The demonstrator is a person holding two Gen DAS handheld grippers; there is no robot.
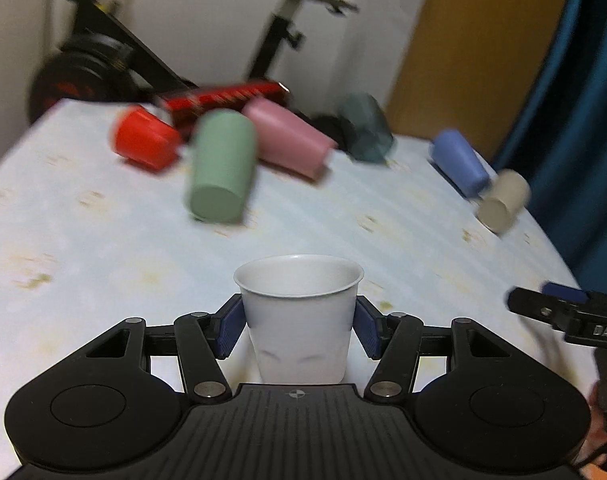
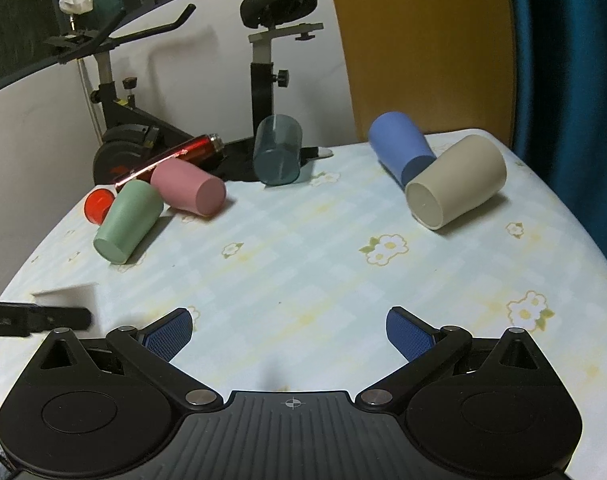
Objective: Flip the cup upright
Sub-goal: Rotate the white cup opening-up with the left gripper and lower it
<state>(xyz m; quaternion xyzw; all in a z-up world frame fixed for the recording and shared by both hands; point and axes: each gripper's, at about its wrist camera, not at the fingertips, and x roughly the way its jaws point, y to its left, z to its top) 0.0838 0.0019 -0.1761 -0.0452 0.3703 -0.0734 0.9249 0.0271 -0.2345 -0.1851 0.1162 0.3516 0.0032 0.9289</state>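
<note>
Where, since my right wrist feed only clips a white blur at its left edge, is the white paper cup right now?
Observer: The white paper cup sits between the blue pads of the left gripper, with both pads against its wall.
Operator: Is it upright or mouth down?
Observer: Upright. Its open rim faces up, and the left wrist view looks into it.
Operator: Any damage from the grip?
Observer: Two shallow dents show low on its wall.
</note>
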